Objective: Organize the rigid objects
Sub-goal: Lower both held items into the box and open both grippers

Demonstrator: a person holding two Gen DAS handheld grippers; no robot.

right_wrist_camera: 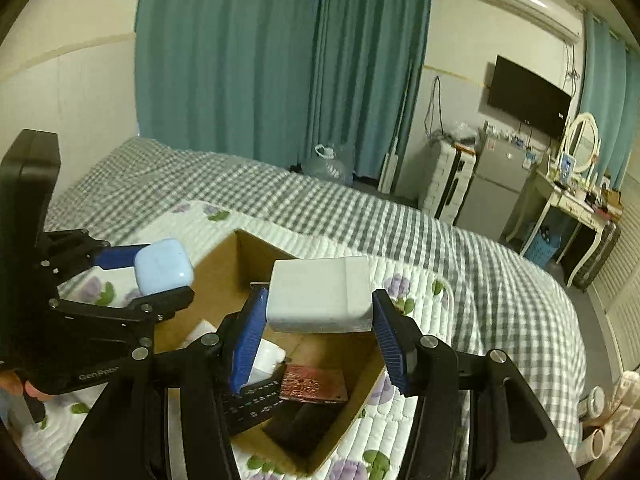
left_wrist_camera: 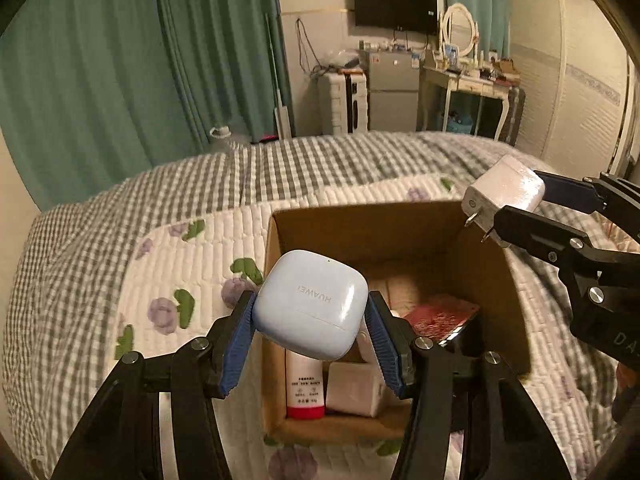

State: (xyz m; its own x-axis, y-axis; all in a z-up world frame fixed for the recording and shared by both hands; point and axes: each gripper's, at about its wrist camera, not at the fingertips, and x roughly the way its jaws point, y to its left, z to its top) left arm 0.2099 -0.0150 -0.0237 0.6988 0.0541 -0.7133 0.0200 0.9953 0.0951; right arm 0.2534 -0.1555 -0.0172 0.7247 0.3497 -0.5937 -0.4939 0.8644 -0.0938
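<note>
My left gripper (left_wrist_camera: 312, 312) is shut on a light blue Huawei earbud case (left_wrist_camera: 312, 304) and holds it above the left side of an open cardboard box (left_wrist_camera: 400, 236); the case also shows in the right wrist view (right_wrist_camera: 162, 266). My right gripper (right_wrist_camera: 318, 308) is shut on a white plug charger (right_wrist_camera: 320, 296) above the box (right_wrist_camera: 224, 264). In the left wrist view the charger (left_wrist_camera: 502, 192) hangs over the box's far right corner, prongs pointing down left.
The box sits on a floral quilted mat (left_wrist_camera: 192, 264) on a grey checked bed (left_wrist_camera: 320, 160). Inside lie a white tube with a red cap (left_wrist_camera: 305, 388), a white block (left_wrist_camera: 354, 390), a red patterned card (right_wrist_camera: 314, 388) and dark items.
</note>
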